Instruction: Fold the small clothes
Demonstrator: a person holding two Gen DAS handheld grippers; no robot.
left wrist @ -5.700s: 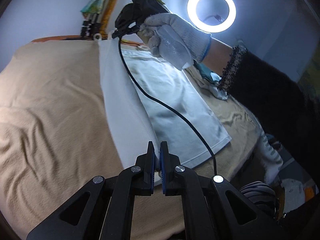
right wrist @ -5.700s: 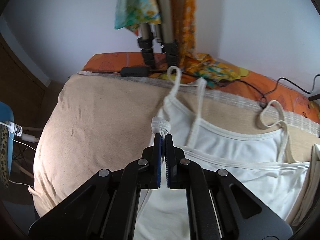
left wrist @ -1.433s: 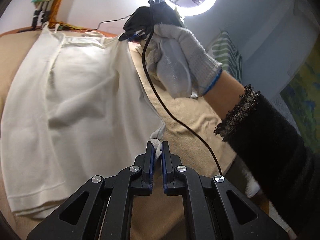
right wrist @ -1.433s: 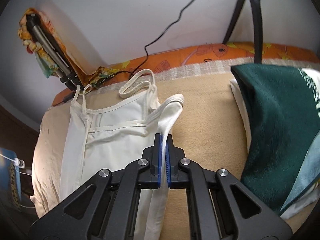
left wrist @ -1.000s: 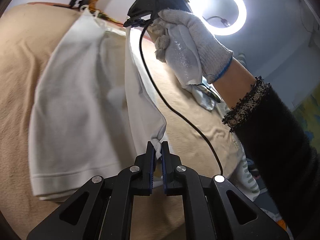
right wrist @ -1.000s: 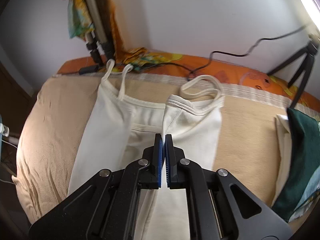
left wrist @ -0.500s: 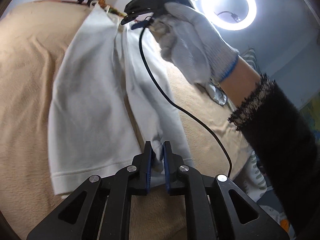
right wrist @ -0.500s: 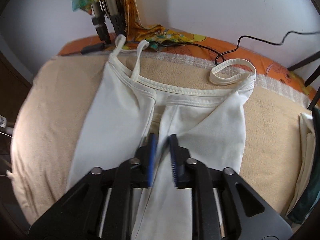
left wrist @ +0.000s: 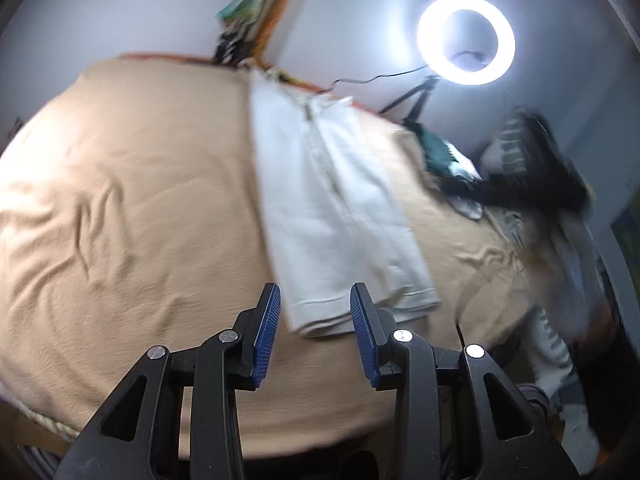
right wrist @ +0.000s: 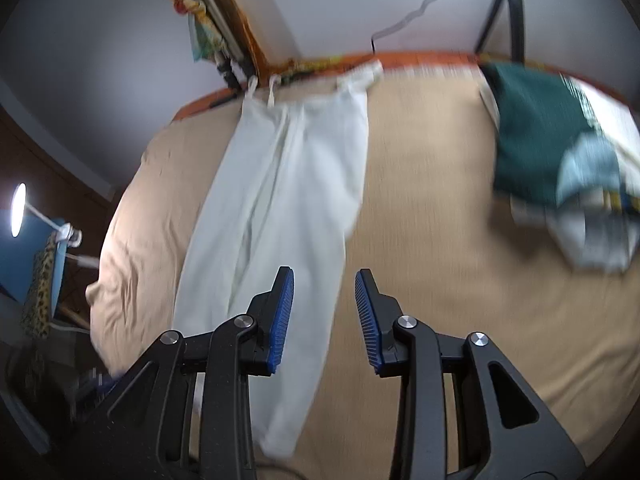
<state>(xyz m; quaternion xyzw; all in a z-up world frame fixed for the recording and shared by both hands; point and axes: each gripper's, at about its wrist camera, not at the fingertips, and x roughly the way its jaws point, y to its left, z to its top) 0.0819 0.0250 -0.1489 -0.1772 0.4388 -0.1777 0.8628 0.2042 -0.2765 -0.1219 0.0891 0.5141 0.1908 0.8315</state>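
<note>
Ring light (left wrist: 465,39) glares; both fisheye views motion-blurred, dark-cornered.

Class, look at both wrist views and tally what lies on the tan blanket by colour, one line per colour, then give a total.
White: 1, the folded camisole
Dark green: 1, a folded cloth
Pale blue-grey: 1, a blurred cloth bundle beside it
Total: 3

Left wrist view looks from the bed's foot end toward the ring light (left wrist: 465,39). Right wrist view faces the headboard wall. Both share the white top (left wrist: 332,208) (right wrist: 280,200) on the tan blanket (left wrist: 120,200) (right wrist: 440,240).
</note>
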